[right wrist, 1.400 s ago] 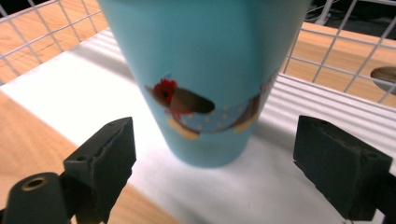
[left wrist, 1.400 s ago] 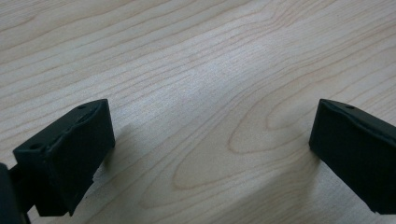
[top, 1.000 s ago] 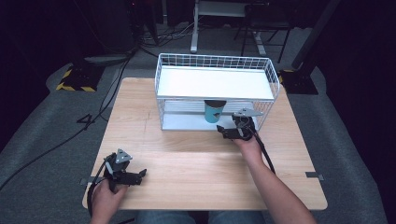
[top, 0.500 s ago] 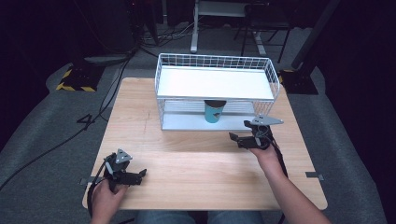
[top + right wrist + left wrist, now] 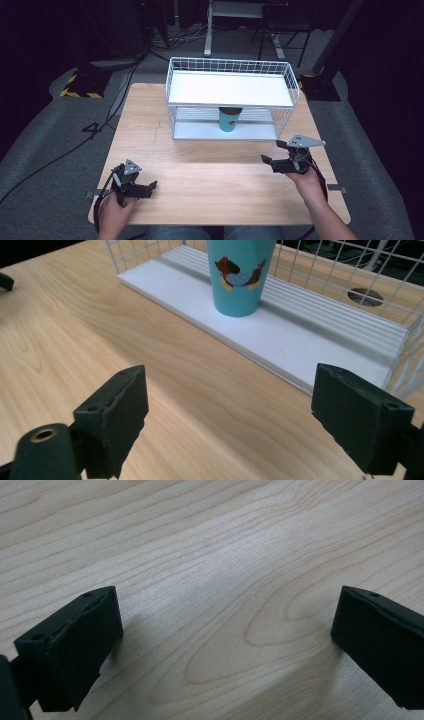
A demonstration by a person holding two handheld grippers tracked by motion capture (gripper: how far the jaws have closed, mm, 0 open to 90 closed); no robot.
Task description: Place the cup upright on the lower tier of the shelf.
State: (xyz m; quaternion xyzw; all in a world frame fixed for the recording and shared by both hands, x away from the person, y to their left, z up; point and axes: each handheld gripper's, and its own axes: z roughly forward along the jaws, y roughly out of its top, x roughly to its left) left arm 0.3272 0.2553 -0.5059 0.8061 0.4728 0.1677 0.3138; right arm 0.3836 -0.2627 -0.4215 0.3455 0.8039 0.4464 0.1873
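Change: right gripper (image 5: 272, 152) now well back from the wire rack (image 5: 230, 97), drawn toward the near right of the table (image 5: 150, 145); a second ago close against the rack front beside the cup, half a second ago midway out.
Meaning: cup apparently released and placed; judged as placement done, retreat in progress.
Cup: teal cup (image 5: 229, 120) upright on the white lower shelf (image 5: 280, 335) of the rack, under the upper shelf (image 5: 230, 89), near the middle of the front edge, untouched.
Right gripper state: jaws spread wide, nothing between them, pointing toward the cup across bare wood.
Left gripper: left gripper (image 5: 148, 186) low at the near left corner, same place as a second ago; jaws wide apart over plain wood grain, holding nothing.
Print: cartoon dachshund in a dotted blue coat on the cup side, seen in the right gripper view (image 5: 239, 267).
Writing: no brand or readable lettering on cup or rack; a dark mark like a "4" on the grey floor mat (image 5: 95, 129) left of the table.
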